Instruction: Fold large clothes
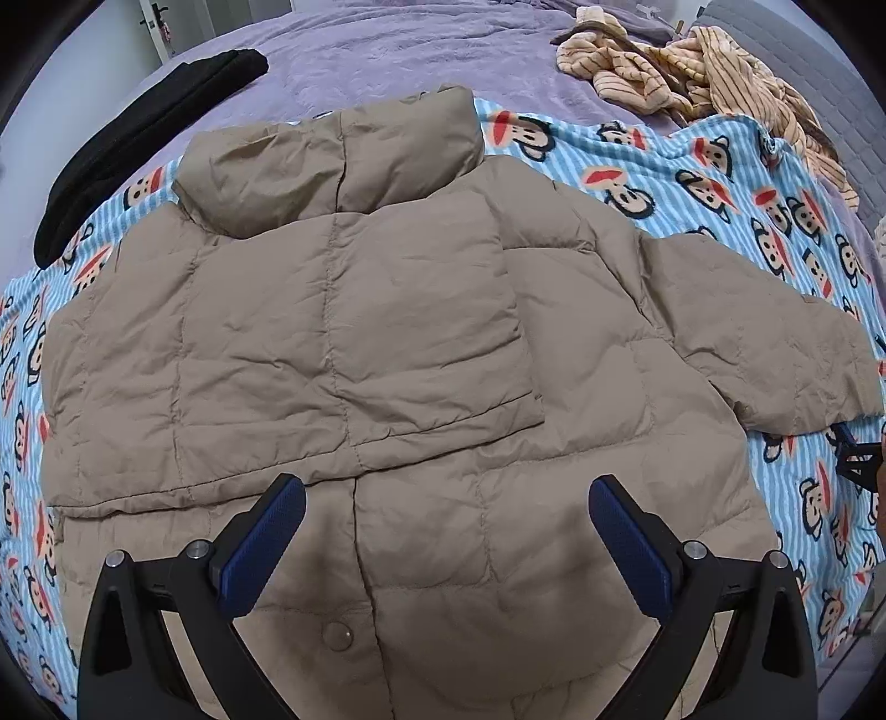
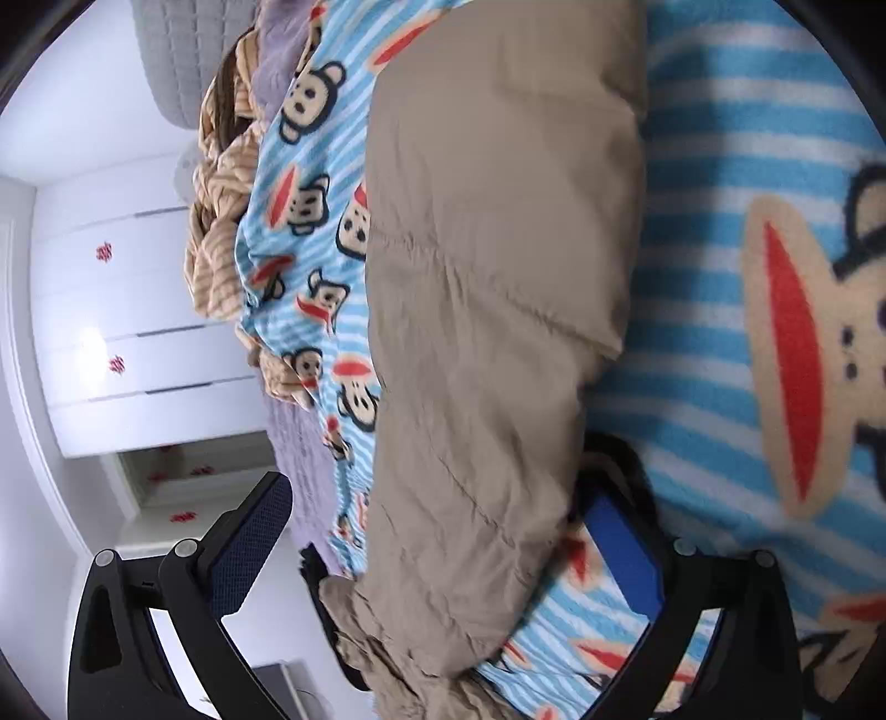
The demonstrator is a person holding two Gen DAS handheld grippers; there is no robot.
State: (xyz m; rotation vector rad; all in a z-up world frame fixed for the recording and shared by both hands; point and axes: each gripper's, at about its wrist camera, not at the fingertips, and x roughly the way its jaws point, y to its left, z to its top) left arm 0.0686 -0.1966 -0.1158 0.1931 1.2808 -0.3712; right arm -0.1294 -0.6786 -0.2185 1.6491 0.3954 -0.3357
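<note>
Left gripper (image 1: 446, 526): fingers spread wide, holding nothing, hovering above the lower front of the tan puffer jacket (image 1: 387, 343), near its snap button (image 1: 338, 635).

Right gripper (image 2: 443, 531): fingers apart, straddling the cuff end of the jacket's right sleeve (image 2: 487, 310); one blue pad (image 2: 626, 559) sits under the fabric against the monkey-print blanket (image 2: 720, 387), the other is clear above it. Not yet pinched.

Jacket lies flat, front up, on the blanket on the bed (image 1: 387, 50). One sleeve already lies folded across the chest; the other sleeve (image 1: 775, 343) reaches out toward the side where the right gripper works.

Risks, as judged:
- The lower pad may catch blanket along with sleeve, so lifting drags the blanket and shifts the jacket.
- Puffy, slick shell: a shallow pinch at the cuff could slip out mid-fold.
- Bulky filling may spring the folded sleeve open again.

Surroundings: black garment (image 1: 144, 133) at the blanket's far left edge, striped beige clothing (image 1: 709, 72) heaped at the far right. Both are well apart from the jacket; neither blocks the sleeve fold. White cabinet doors (image 2: 133, 332) show beyond the bed.
</note>
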